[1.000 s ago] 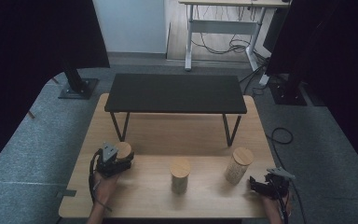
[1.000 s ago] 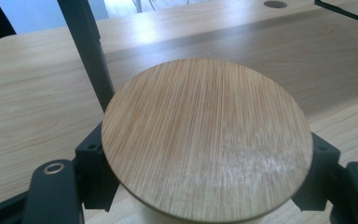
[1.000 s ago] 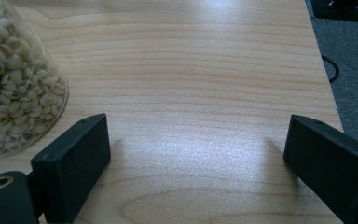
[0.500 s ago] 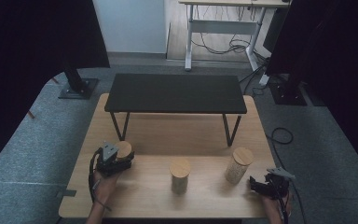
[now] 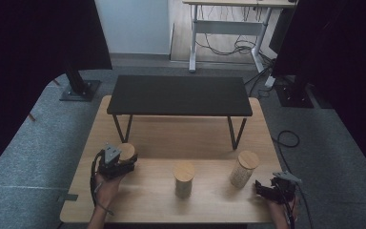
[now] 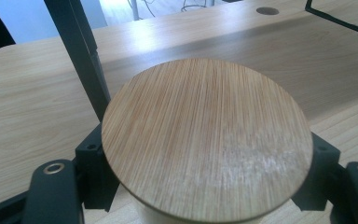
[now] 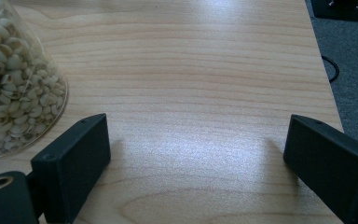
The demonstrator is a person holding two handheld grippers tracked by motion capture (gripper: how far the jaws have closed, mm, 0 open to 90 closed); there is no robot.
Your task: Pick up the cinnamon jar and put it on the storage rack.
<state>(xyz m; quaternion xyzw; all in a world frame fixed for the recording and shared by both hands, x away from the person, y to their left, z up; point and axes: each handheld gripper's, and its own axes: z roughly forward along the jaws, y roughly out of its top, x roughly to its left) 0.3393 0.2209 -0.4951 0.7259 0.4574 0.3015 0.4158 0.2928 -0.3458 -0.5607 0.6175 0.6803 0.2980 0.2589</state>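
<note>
Grey carpet surrounds a light wooden table (image 5: pixel 147 138) with dark curtains to either side. Near the table's front left corner stands a jar with a round bamboo lid (image 6: pixel 207 140), and the left claw (image 5: pixel 116 164) is clenched on it: in the left gripper view the two black jaws sit against opposite sides of the jar just under the lid, which hides the jar's body. In the high view the same jar (image 5: pixel 127 152) sits upright just in front of the left leg of a low black bench (image 5: pixel 178 94) that stands on the far half of the table. A second bamboo-lidded jar (image 5: pixel 184 179) stands near the middle of the front edge, well apart from the first. Farther right stands a third jar (image 5: pixel 243 168), its clear wall showing pale grains (image 7: pixel 9 84) in the right gripper view. The right claw (image 7: pixel 198 163) rests low over bare wood at the front right corner, released, its jaws spread wide with nothing between them, the grain jar just beside its left jaw. Behind the table a white-legged desk (image 5: pixel 228 28) stands with cables on the floor beneath.
</note>
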